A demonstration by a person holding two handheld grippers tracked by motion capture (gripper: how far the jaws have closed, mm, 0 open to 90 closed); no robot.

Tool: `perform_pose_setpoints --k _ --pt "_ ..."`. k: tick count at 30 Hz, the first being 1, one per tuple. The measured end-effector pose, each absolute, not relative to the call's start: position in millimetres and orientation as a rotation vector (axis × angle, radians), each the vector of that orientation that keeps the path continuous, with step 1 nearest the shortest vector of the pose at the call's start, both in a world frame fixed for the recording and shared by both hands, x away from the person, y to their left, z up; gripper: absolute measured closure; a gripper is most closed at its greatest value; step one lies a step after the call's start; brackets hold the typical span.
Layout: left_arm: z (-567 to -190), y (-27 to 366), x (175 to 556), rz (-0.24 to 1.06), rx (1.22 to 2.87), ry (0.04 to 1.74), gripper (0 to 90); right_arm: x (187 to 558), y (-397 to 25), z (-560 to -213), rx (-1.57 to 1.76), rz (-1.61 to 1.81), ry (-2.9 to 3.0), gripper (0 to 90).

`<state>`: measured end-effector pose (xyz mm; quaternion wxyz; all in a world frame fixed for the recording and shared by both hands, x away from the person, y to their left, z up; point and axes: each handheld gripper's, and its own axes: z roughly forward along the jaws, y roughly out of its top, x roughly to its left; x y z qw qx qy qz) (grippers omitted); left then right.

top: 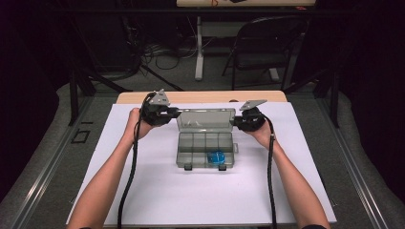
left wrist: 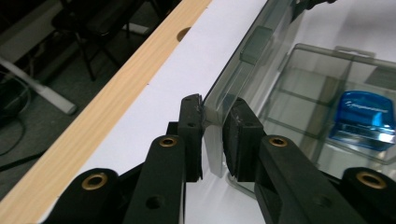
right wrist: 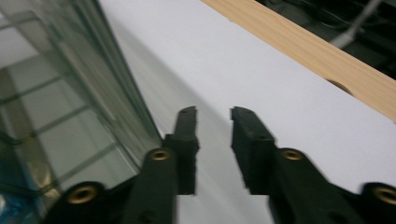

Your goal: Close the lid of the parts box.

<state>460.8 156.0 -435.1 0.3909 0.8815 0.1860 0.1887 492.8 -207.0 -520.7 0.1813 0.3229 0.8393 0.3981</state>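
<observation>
Left tool (left wrist: 212,135) pinches lid (left wrist: 247,60) corner; right tool (right wrist: 214,140) gapes empty beside box (top: 205,150).

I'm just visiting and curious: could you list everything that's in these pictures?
plastic box: one, clear grey, middle of the sheet, divided into compartments
lid: one, clear grey, standing open at the box's far edge
blue item: one, in a near right compartment
sheet: one, white, covering the table
table: one, light wood edge beyond the sheet
chair: one, dark, behind the table
left gripper: black, jaws around the lid's corner
right gripper: black, jaws apart beside the lid
forearms: two, from the bottom edge
</observation>
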Motion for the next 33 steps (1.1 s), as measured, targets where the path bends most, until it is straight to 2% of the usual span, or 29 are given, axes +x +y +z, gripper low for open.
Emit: perform_pose_setpoints --k 5,7,11,19,26,29,33 --pt "-436 157 458 0.487 2.243 0.458 78.6 488 -212 -513 0.965 1.049 2.367 49.2" --pt "-436 156 456 0.501 2.246 0.437 78.7 486 -214 -510 0.993 0.998 2.353 34.1" --pt "-437 157 454 0.499 2.255 0.417 78.7 480 -222 -503 0.995 0.972 2.375 18.2" --pt "-439 159 450 0.505 2.250 0.393 78.6 468 -225 -494 1.007 1.029 2.372 0.7" --pt "-440 159 445 0.523 2.260 0.368 78.5 459 -213 -480 0.961 1.070 2.386 0.5" --pt "-440 159 445 0.520 2.256 0.366 78.5 453 -204 -469 0.914 1.054 2.376 19.6" --pt "-440 159 444 0.530 2.265 0.358 78.6 450 -195 -455 0.882 0.996 2.365 36.7"
